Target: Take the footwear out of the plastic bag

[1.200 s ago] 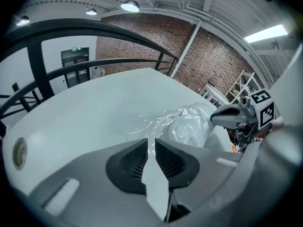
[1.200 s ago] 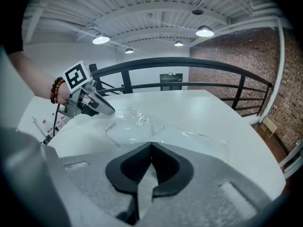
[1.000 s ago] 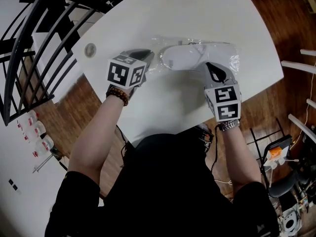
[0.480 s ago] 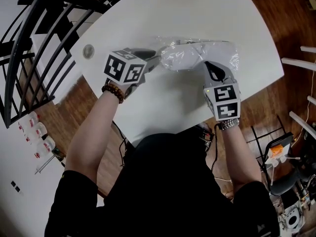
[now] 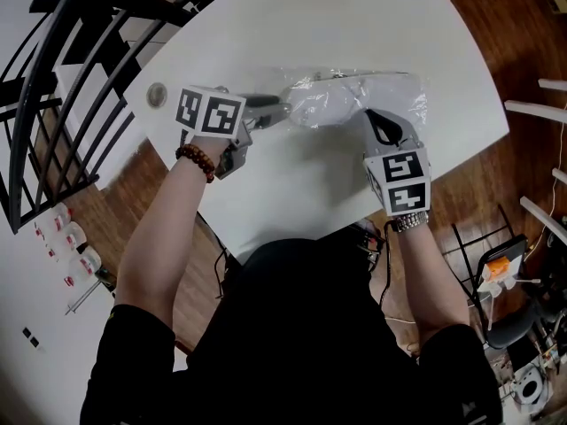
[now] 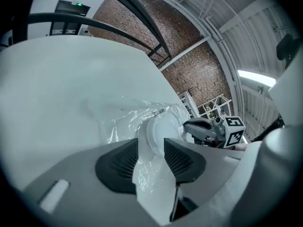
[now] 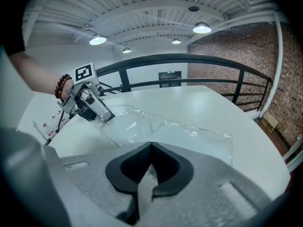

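1. The left gripper (image 6: 151,143) has its jaws part-way apart, and they have just been opening; the rounded end of a white slipper (image 6: 158,124) and a fold of film lie between the pads, which seem to sit around it rather than clamp it; I judge this a widening from a thin hold so as to take the thicker slipper itself
2. The right gripper (image 7: 150,145) has its jaws closed tight on a fold of the plastic bag (image 7: 189,129); this likely pins the near edge so that the bag holds back while the slipper is drawn out toward the left
3. The slipper is inside the bag, which lies crumpled across the far middle of the white table (image 5: 310,25), stretched between the two grippers; the left one is at its left end, the right one at its near right side; nothing is out yet
4. Writing: none that can be read; the bag is clear and shows no print, the slipper shows no logo, and the marker cubes (image 5: 211,112) carry only black-and-white square patterns; a small round disc (image 5: 158,93) set in the table near the left gripper is too small to read
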`<move>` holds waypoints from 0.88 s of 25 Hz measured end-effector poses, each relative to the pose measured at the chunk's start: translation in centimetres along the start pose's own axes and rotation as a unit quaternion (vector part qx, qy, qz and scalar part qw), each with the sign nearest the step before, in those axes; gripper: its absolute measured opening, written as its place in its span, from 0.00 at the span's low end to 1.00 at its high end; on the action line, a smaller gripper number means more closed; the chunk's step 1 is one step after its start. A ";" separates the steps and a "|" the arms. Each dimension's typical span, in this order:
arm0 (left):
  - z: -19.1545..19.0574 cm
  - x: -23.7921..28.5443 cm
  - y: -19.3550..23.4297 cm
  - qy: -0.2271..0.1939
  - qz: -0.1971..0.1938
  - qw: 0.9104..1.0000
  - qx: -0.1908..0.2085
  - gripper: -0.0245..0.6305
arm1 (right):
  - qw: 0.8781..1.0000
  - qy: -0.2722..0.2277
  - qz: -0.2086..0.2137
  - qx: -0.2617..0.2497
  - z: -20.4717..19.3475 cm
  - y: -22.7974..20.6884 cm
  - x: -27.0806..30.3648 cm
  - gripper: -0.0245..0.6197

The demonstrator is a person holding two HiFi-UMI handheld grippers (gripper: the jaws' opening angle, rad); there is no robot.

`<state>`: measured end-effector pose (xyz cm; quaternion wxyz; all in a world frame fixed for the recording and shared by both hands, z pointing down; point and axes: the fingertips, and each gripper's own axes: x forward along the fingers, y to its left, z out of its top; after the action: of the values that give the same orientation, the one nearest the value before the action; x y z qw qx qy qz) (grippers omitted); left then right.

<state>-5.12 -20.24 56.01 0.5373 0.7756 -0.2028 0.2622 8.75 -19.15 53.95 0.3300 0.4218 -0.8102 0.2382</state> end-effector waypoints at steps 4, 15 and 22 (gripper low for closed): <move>0.2 0.1 -0.5 -0.001 -0.019 1.000 -0.024 0.37 | 1.000 -0.001 0.000 0.001 -0.1 0.0 0.0 0.02; 0.1 0.9 -1.6 0.012 -0.053 0.998 -0.037 0.34 | 1.000 -0.009 -0.002 -0.002 -0.3 -0.2 0.2 0.02; 0.1 0.9 -0.9 0.010 -0.026 0.999 -0.026 0.20 | 1.000 -0.014 0.001 0.004 0.0 0.0 0.0 0.02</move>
<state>-3.90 -20.03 55.87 0.5658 0.7637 -0.1840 0.2507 8.80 -19.15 53.94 0.3166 0.4258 -0.8141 0.2362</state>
